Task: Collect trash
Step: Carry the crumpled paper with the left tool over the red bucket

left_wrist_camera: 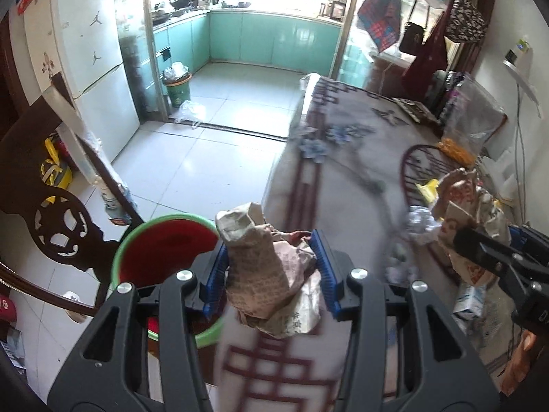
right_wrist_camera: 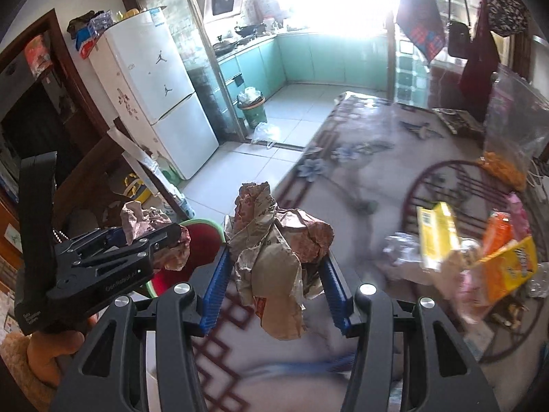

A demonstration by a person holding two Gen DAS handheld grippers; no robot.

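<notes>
At the far left stands a white fridge (left_wrist_camera: 103,79), and behind it a kitchen with green cupboards. A small green bin (left_wrist_camera: 177,88) full of bags stands at the kitchen door, with a clear plastic bag (left_wrist_camera: 190,110) on the floor beside it. Nearer, on the left, a dark carved chair (left_wrist_camera: 51,219) is seen, and just beside it a red bucket (left_wrist_camera: 164,247) with a green rim stands on the tiled floor, close to the edge of the table (left_wrist_camera: 343,171).

The left tongs (left_wrist_camera: 272,267) are clenched on a crumpled paper wad (left_wrist_camera: 260,267) printed like newspaper; the blue pads press it from both sides. This wad hangs over the table edge, just right of the bucket.

The table carries a cloth with a red line pattern and blue flowers. The right tongs (right_wrist_camera: 274,274) grasp a second paper wad (right_wrist_camera: 274,254), brown and crumpled, above the near part of the cloth; the bucket shows to the left of it.

Further right on the table lie more trash things: a yellow carton (right_wrist_camera: 435,233), an orange box (right_wrist_camera: 507,267) and a crumpled clear plastic (right_wrist_camera: 398,250). At the far right a clear bag (right_wrist_camera: 514,130) with orange pieces stands by the wall.
</notes>
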